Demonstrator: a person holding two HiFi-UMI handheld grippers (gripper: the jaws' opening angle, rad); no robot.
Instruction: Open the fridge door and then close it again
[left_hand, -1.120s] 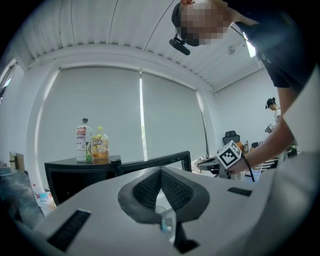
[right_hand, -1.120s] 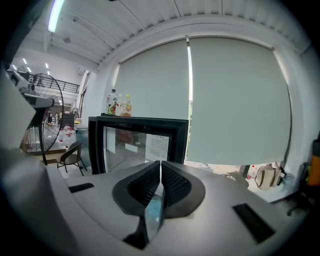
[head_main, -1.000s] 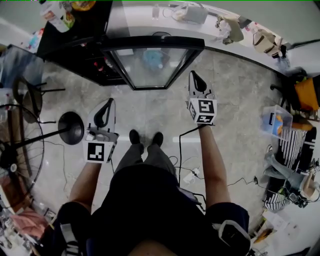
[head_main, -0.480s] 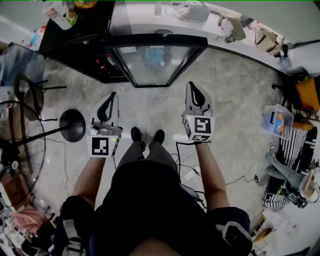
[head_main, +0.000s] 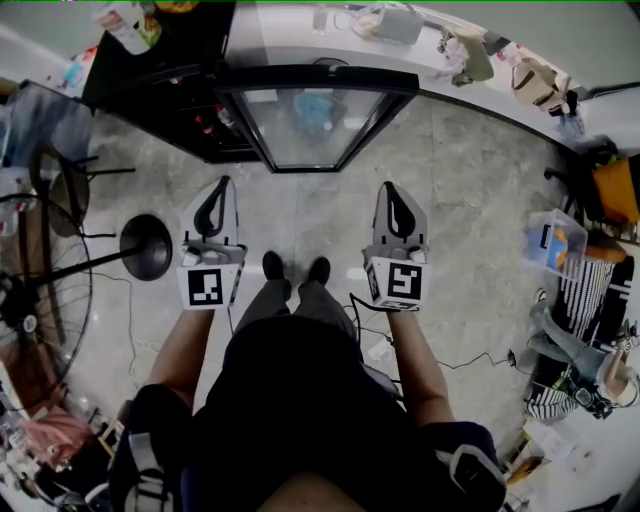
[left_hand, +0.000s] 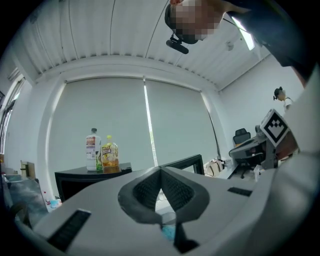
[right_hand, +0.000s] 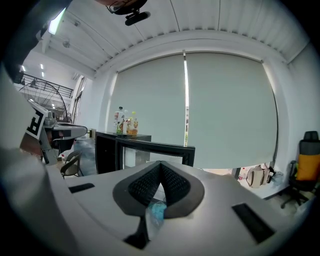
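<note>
Fridge ahead, glass door seemingly shut — left gripper and right gripper hang short of it, jaws of each pressed together on nothing.

Office-ish break corner, I'd say. Glass-door fridge on tiled floor. Behind fridge: roller blinds, counter piled with bags. Right: office chair. Left: fan. In front: loose cables.

Even, soft light here, glowing through the drawn blinds, a ceiling strip flaring bright. Fisheye bends the edges, corners black, head view dimmer, greyish.
</note>
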